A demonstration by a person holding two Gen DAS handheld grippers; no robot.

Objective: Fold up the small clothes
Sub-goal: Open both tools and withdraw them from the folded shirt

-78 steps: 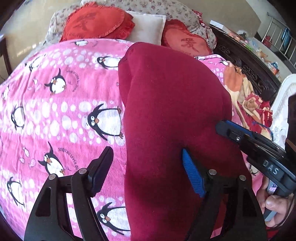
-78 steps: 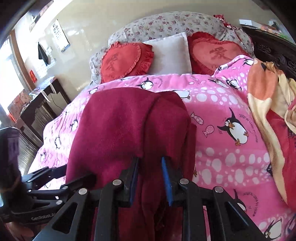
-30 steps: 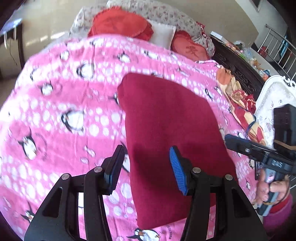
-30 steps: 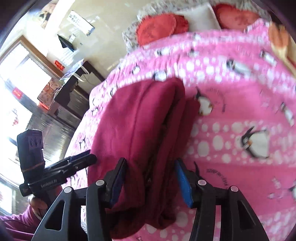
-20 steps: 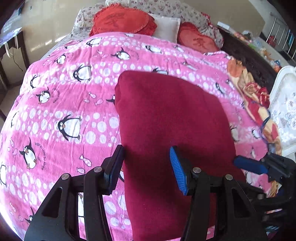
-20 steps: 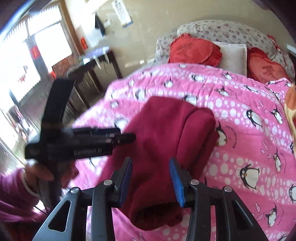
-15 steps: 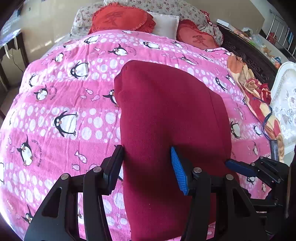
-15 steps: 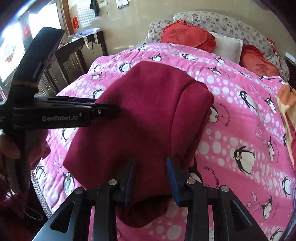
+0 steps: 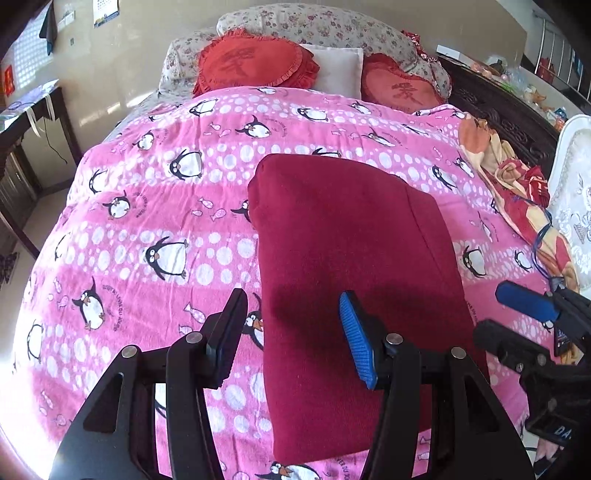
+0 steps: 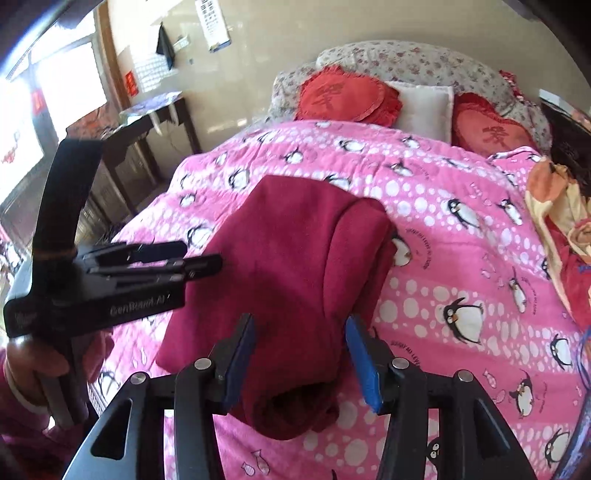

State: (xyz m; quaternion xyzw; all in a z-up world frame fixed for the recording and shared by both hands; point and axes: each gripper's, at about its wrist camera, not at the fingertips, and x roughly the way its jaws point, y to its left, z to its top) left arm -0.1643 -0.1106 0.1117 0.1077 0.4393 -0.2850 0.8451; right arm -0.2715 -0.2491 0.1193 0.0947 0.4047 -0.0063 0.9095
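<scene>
My left hand-held gripper and right hand-held gripper hung apart, holding nothing, over the folded maroon garment at frame centre on the bed. The fold looked nearly finished; next, I judged, came pinching the lower edge for a final fold.

A bed fills the middle of both views, covered by a pink penguin-print blanket. At its head, top centre, lie a floral bolster, two red heart-shaped cushions and a white pillow between them. The wall behind is beige and glossy, with a calendar hung on it. In the right wrist view a dark wooden desk stands at the left, beside a bright window. A dark carved bed frame runs along the right.
</scene>
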